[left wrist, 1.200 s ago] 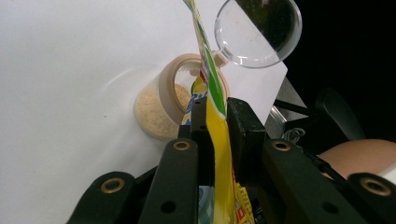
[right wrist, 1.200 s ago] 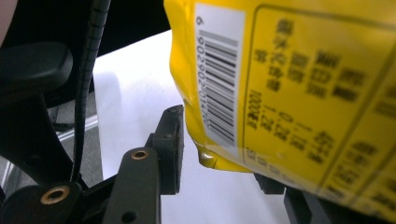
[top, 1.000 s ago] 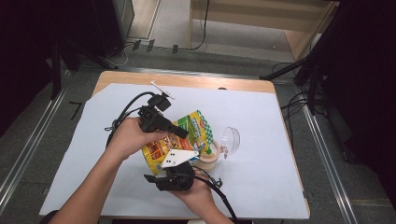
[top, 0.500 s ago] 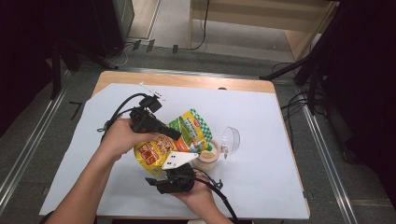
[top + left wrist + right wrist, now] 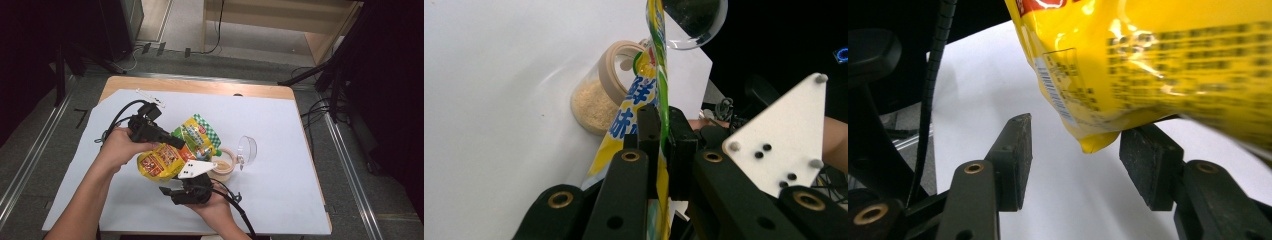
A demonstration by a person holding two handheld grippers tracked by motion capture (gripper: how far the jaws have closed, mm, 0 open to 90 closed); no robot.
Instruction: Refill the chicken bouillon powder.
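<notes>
My left gripper (image 5: 177, 144) is shut on the edge of a yellow and green snack pouch (image 5: 165, 161) and holds it above the white sheet. Its own view shows both jaws pinching the pouch (image 5: 659, 75) edge-on. Just behind stands an open jar of tan powder (image 5: 599, 95), with its clear lid (image 5: 694, 25) beyond. My right gripper (image 5: 170, 190) sits below the pouch, near the table's front. Its jaws have just been opening and stand apart (image 5: 1075, 155). The pouch's lower corner (image 5: 1093, 142) hangs between the pads without touching them.
The jar (image 5: 222, 167) and clear lid (image 5: 247, 149) rest right of the pouch on the white sheet (image 5: 300, 125) covering the wooden table (image 5: 200, 85). A small white strip (image 5: 150, 97) lies at the far left. Cables trail from both grippers.
My left gripper has carried the pouch a little left and toward the person. The right gripper has kept its place.
</notes>
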